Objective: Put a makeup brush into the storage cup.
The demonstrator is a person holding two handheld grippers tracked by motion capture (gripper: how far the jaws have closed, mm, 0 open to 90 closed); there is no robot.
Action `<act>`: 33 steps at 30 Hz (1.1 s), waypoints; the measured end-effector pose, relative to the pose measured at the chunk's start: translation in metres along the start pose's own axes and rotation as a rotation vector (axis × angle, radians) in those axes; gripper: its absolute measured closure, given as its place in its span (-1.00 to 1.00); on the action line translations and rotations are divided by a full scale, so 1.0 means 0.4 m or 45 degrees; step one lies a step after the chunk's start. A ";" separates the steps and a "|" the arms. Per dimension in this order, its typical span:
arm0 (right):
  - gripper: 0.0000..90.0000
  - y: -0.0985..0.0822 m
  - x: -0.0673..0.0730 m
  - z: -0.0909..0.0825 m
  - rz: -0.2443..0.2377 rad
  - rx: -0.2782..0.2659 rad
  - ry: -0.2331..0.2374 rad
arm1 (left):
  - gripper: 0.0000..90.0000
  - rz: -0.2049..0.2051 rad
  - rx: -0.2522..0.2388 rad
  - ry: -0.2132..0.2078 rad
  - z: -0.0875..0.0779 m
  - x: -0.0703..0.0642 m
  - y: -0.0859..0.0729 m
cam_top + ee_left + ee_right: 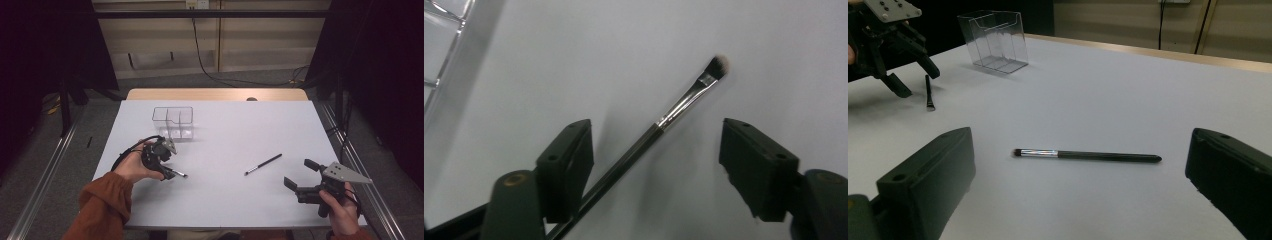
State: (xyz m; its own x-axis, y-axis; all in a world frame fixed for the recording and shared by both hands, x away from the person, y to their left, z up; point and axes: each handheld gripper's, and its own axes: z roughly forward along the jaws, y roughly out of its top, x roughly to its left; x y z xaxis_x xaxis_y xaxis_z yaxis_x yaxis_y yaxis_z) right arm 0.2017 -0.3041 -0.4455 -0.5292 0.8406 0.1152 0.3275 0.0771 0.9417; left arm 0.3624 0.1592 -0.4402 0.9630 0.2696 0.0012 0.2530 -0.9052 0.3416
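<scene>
A small makeup brush (684,102) with a silver ferrule lies flat on the white table (230,125). My left gripper (655,131) points down over it, open, with the brush handle between the jaws and close to the left pad. In the high view this gripper (167,172) is at the left, with the brush tip (179,174) sticking out to the right. A longer black brush (263,164) lies right of centre. My right gripper (299,173) hovers open near the front right, facing that brush (1088,155), apart from it. The right gripper view also shows the left gripper (917,82) far off.
A clear plastic organizer (173,122) with compartments stands on the table behind the left hand; it also appears as a box (995,40) in the right gripper view. The table's wooden far edge (215,94) and metal side rails border the work area.
</scene>
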 end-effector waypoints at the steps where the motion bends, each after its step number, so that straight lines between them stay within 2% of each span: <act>1: -1.00 0.000 0.000 0.000 0.000 0.001 0.001 | -0.28 -0.009 0.005 -0.002 0.006 -0.003 0.001; 6: -1.00 0.000 0.001 0.001 0.002 0.002 0.000 | -0.18 0.042 0.048 0.012 0.020 -0.003 0.009; 8: -1.00 0.000 0.001 0.001 0.004 0.002 0.000 | -0.18 0.051 0.051 0.014 0.022 -0.002 0.009; 10: -1.00 0.000 0.001 0.001 0.007 0.003 0.001 | -0.15 0.037 0.039 0.017 0.022 -0.003 0.008; 11: -1.00 0.000 0.001 0.001 0.007 0.003 0.002 | -0.14 0.057 0.049 0.022 0.021 -0.002 0.010; 13: -1.00 0.000 0.001 0.001 0.008 0.004 0.001 | -0.07 0.062 0.049 0.007 0.024 -0.004 0.012; 14: -1.00 0.000 0.001 0.001 0.008 0.004 0.001 | -0.07 0.086 0.075 0.002 0.023 -0.001 0.017; 15: -1.00 0.000 0.001 0.001 0.009 0.004 0.001 | -0.07 0.084 0.081 -0.004 0.024 -0.001 0.019; 16: -1.00 0.000 0.001 0.001 0.008 0.004 0.001 | -0.02 0.075 0.090 -0.024 0.025 0.000 0.021; 17: -1.00 0.000 0.001 0.001 0.010 0.004 0.002 | 0.03 0.087 0.093 -0.029 0.026 -0.002 0.024; 18: -1.00 0.000 0.001 0.002 0.005 0.007 0.001 | 0.10 0.106 0.121 -0.051 0.025 -0.001 0.028; 20: -1.00 0.000 0.002 0.002 0.002 0.009 0.001 | 0.26 0.106 0.131 -0.072 0.026 0.000 0.030; 22: -1.00 0.000 0.003 0.002 0.002 0.008 0.003 | 0.27 0.076 0.116 -0.082 0.029 0.003 0.028; 25: -1.00 -0.001 0.002 0.000 0.004 0.006 0.000 | 0.28 0.084 0.136 -0.099 0.030 0.006 0.030; 26: -1.00 -0.001 0.002 0.000 0.005 0.007 0.000 | 0.29 0.080 0.134 -0.086 0.032 0.004 0.031; 30: -1.00 -0.001 0.003 0.001 -0.001 0.008 0.005 | 0.33 0.083 0.176 -0.096 0.033 0.004 0.043; 31: -1.00 -0.001 0.004 0.001 0.004 0.008 0.007 | 0.34 0.083 0.177 -0.080 0.035 0.003 0.044; 32: -1.00 -0.001 0.003 0.001 0.002 0.008 0.005 | 0.36 0.088 0.193 -0.105 0.034 0.006 0.046; 33: -1.00 -0.001 0.003 0.000 0.004 0.008 0.004 | 0.38 0.088 0.200 -0.103 0.033 0.006 0.048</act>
State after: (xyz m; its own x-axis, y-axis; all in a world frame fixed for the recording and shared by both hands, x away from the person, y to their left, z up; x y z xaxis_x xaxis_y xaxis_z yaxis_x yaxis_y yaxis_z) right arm 0.2010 -0.3031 -0.4457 -0.5305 0.8392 0.1193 0.3339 0.0776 0.9394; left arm 0.3709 0.1382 -0.4462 0.9813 0.1835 -0.0584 0.1914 -0.9626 0.1920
